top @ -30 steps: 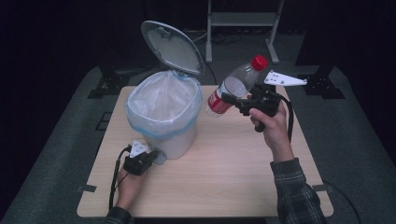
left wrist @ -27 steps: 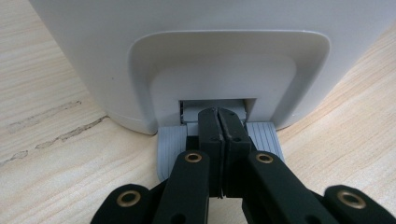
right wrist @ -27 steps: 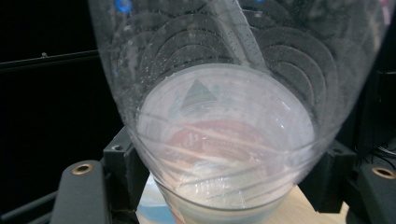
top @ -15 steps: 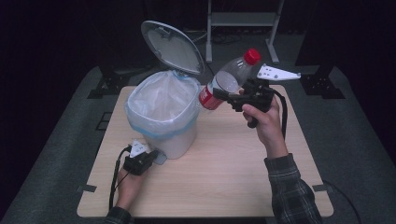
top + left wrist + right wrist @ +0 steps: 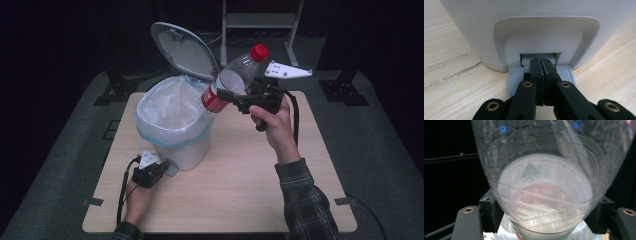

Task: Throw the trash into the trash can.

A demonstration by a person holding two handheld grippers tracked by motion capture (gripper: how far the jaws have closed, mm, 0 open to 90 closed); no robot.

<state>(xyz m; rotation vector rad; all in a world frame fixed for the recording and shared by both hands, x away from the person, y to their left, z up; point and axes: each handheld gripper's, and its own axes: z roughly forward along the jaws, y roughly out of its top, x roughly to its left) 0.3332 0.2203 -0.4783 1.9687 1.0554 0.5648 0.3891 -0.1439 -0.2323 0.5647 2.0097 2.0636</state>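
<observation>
Tilting bottle [image 5: 231,84] clamped between right claw [image 5: 225,95] jaws, cap uppermost.

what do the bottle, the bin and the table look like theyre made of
The bottle looks like clear, thin plastic: you see through it, and it has a red cap and label. The bin seems smooth matte white plastic, lined with a thin translucent bag. The table shows pale wood grain, possibly laminate.

The right gripper [image 5: 225,95] grips a clear bottle [image 5: 234,82] tilted, red cap up, base over the bin [image 5: 172,127] with its lid [image 5: 182,50] raised. The left gripper [image 5: 159,167] rests at the bin's foot on the bench [image 5: 240,185].
</observation>
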